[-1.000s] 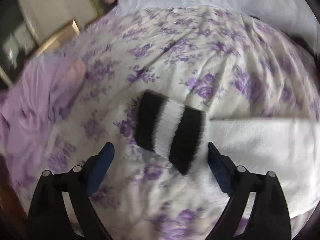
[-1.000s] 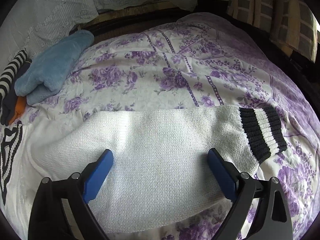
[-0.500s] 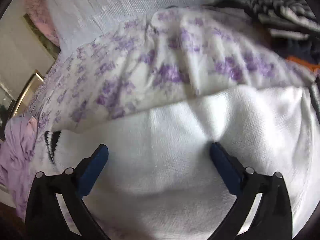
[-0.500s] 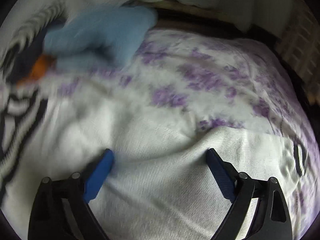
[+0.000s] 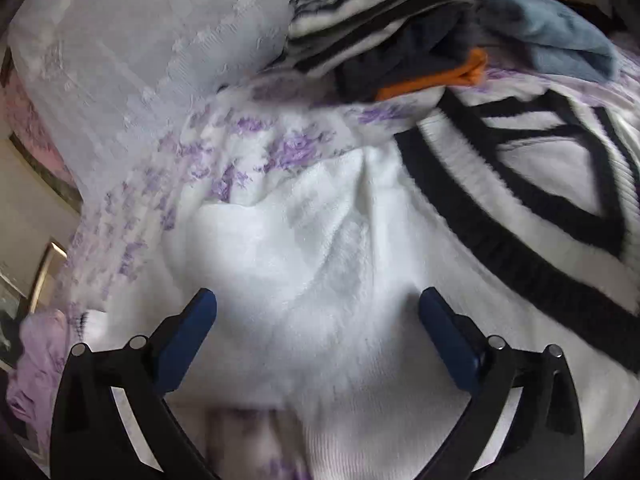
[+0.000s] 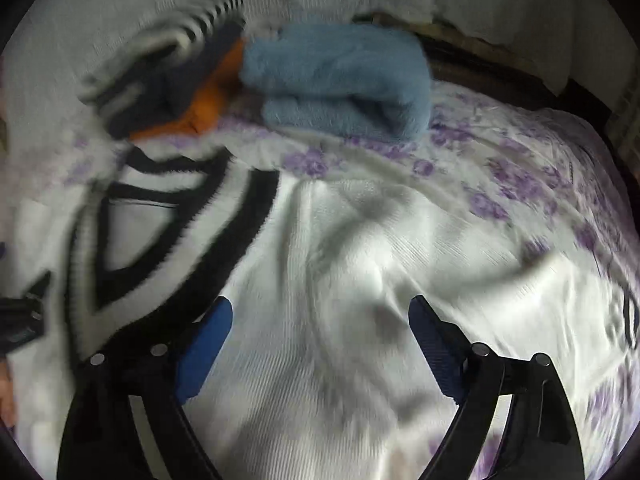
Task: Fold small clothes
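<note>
A: Beside the black V-neck collar (image 5: 520, 216) of the white sweater (image 5: 320, 248), both pairs of tongs hover over knit. The left tongs (image 5: 318, 312) stand wide apart with nothing pinched; white fabric only lies under them.

B: And the right tongs (image 6: 320, 320)?

A: Spread wide too, empty, over the sweater's body (image 6: 360, 260) on the other side of the collar. The sweater itself lies spread on the bed (image 6: 540, 184), rumpled near the shoulder.

B: So how should the fold go?

A: I'd pinch the two shoulder edges level with the collar, each pad catching both layers, and smooth that ridge first, or the crease gets folded in.

B: What's beyond the collar?

A: A small heap: a striped piece (image 5: 380, 4), something dark with orange (image 5: 440, 76), and a folded blue fleece (image 6: 340, 84) just past them. Keep the fold clear of those.

B: The bed?

A: White sheet with purple flowers, soft, so cloth drags. Pale pillows (image 5: 140, 60) sit behind the heap.
</note>
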Available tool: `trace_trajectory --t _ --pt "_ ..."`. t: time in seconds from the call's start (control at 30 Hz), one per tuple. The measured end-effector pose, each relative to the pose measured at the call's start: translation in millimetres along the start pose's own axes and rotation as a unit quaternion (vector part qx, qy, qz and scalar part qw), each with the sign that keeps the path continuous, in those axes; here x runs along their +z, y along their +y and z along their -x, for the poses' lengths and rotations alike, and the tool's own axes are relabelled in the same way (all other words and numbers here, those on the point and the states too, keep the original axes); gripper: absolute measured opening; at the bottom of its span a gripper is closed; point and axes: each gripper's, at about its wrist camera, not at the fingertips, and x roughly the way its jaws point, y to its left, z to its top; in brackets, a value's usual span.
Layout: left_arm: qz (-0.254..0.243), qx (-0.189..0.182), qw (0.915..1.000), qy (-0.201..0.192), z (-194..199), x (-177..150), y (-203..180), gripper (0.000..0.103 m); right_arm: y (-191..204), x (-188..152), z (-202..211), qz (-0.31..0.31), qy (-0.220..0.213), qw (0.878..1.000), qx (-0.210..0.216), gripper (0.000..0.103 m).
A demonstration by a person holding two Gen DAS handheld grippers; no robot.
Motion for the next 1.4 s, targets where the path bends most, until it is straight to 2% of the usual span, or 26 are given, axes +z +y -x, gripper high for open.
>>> trace_trajectory --t 0.07,0.1,0.13,0.17,0.2,0.23,0.27,0.3,0.37,0.43,0.5,0.6,0.63,0.7,0.73,0.77,0.8,0.87,0.9,1.0,1.13,1.17,1.2,1.27,1.33,1.4 --pt "0.001 -0.039 0.9992 -0.006 20 -6 -4 0.099 6 -19 14 0.018 0.003 0.999 0.032 0.09" --pt "0.0 -0.078 0.9969 -0.013 33 -12 -9 0.099 13 -33 10 0.033 0.027 0.998 0.044 0.093" --pt "-0.006 -0.107 0.9941 -0.013 41 -18 -17 0.099 13 -38 6 0.048 0.029 0.998 0.033 0.093" --pt "-0.017 -0.122 0.9924 -0.006 43 -25 -31 0.099 14 -41 7 0.061 0.013 0.998 0.022 0.094" --pt "-0.036 -0.114 0.9929 0.003 37 -34 -46 0.099 17 -43 7 0.06 0.012 0.998 0.023 0.094" --pt "-0.039 -0.095 0.9944 -0.023 39 -39 -50 0.099 10 -38 12 0.042 0.012 0.999 0.031 0.093" --pt "-0.05 -0.085 0.9946 -0.033 43 -38 -49 0.099 1 -37 22 0.025 -0.001 0.999 0.036 0.093" --pt "-0.053 -0.083 0.9947 -0.028 43 -36 -44 0.099 -17 -35 39 0.001 -0.034 0.999 0.04 0.093" --pt "-0.03 -0.078 0.9959 -0.034 51 -34 -26 0.099 -54 -34 60 -0.05 -0.077 0.996 0.019 0.092" --pt "0.015 -0.079 0.9954 -0.052 63 -29 4 0.099 -117 -42 80 -0.145 -0.112 0.983 0.005 0.092" --pt "0.063 -0.08 0.9938 -0.045 66 -19 30 0.099 -194 -60 88 -0.273 -0.128 0.954 -0.006 0.085" --pt "0.11 -0.096 0.9892 -0.008 52 -12 35 0.099 -263 -96 89 -0.389 -0.135 0.911 -0.02 0.07" --pt "0.116 -0.101 0.988 0.008 42 -11 31 0.099 -281 -108 87 -0.422 -0.137 0.896 -0.019 0.069" --pt "0.104 -0.119 0.9869 0.034 19 -15 10 0.099 -299 -122 80 -0.46 -0.14 0.877 0.002 0.063" --pt "0.09 -0.11 0.9892 0.037 10 -21 -3 0.099 -307 -126 74 -0.474 -0.141 0.869 0.014 0.062" --pt "0.078 -0.09 0.9927 0.019 8 -27 -12 0.099 -313 -128 69 -0.484 -0.14 0.863 0.015 0.061" --pt "0.074 -0.081 0.9939 0.008 17 -28 -15 0.099 -316 -129 64 -0.493 -0.139 0.859 0.013 0.061" --pt "0.066 -0.086 0.9941 -0.003 23 -27 -14 0.099 -320 -130 58 -0.507 -0.14 0.85 0.018 0.057" --pt "0.069 -0.091 0.9934 0.004 19 -29 -13 0.099 -322 -129 55 -0.516 -0.144 0.844 0.018 0.056" --pt "0.086 -0.111 0.9899 0.015 14 -29 -6 0.099 -332 -124 53 -0.527 -0.148 0.837 0.019 0.055" --pt "0.081 -0.104 0.9911 0.012 12 -26 -8 0.099 -353 -116 43 -0.554 -0.144 0.82 0.023 0.05" --pt "0.08 -0.103 0.9914 0.011 12 -25 -9 0.099 -354 -115 40 -0.555 -0.145 0.819 0.021 0.046" --pt "0.08 -0.103 0.9914 0.011 10 -25 -9 0.099 -355 -117 41 -0.553 -0.147 0.82 0.013 0.034" --pt "0.082 -0.104 0.9912 0.011 12 -27 -10 0.099 -355 -120 35 -0.548 -0.148 0.823 -0.009 0.019" --pt "0.082 -0.104 0.9912 0.011 13 -28 -11 0.099 -359 -125 36 -0.554 -0.157 0.817 0.004 0.017" --pt "0.081 -0.105 0.9911 0.011 13 -28 -10 0.099 -358 -125 37 -0.55 -0.162 0.82 0.005 0.017"
